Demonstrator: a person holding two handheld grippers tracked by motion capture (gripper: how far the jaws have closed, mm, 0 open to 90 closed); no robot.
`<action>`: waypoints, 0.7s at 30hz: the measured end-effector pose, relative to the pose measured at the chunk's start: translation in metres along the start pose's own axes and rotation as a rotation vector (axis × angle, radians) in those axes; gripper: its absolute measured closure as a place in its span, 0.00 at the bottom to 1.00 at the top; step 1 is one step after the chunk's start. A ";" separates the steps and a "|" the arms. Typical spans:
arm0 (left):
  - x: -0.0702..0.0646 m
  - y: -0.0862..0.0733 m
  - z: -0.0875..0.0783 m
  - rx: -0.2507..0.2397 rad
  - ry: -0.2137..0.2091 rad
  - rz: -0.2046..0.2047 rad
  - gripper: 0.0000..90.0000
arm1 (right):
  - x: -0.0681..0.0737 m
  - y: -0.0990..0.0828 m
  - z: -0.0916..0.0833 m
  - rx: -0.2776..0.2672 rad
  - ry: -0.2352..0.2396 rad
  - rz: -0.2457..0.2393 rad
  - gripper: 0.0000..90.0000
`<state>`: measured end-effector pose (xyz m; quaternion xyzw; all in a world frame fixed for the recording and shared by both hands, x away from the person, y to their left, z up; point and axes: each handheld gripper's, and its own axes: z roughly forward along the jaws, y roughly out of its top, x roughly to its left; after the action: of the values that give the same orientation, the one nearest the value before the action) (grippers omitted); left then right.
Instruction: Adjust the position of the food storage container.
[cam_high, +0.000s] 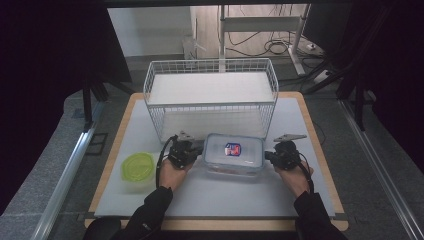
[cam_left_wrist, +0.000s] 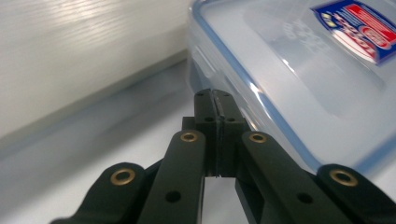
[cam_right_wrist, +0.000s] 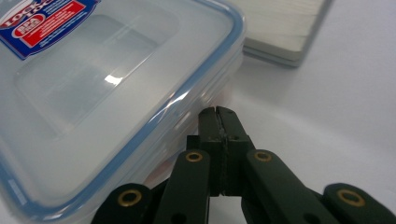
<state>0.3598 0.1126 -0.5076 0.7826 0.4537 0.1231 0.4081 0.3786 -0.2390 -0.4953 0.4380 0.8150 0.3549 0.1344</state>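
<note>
Okay, you've got the clear container (cam_high: 234, 154) flanked: left gripper (cam_high: 196, 150) at one end, right gripper (cam_high: 269, 156) at the other. Both claws are clenched, pinching nothing, tips right by its side flaps.

Container (cam_left_wrist: 299, 79) cropped; label (cam_left_wrist: 359, 28) unreadable

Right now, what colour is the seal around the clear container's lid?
Blue; the lid seal shows best in the right gripper view.

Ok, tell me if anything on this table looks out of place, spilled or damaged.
Nothing stands out. The clear rectangular plastic container with a blue-rimmed lid sits flat and closed between the shut left hand-held gripper and right hand-held gripper. No spills.
</note>
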 end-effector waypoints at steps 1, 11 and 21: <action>0.000 -0.002 -0.004 -0.001 0.005 -0.003 1.00 | 0.002 0.000 0.000 0.004 0.004 -0.004 1.00; 0.001 -0.021 -0.028 0.001 0.022 -0.009 1.00 | 0.026 0.000 0.003 0.027 0.033 -0.060 1.00; -0.005 -0.043 -0.051 -0.001 0.010 -0.015 1.00 | 0.048 -0.009 -0.004 0.046 0.059 -0.112 1.00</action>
<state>0.3020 0.1463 -0.5066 0.7784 0.4615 0.1242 0.4070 0.3430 -0.2056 -0.4943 0.3838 0.8498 0.3408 0.1199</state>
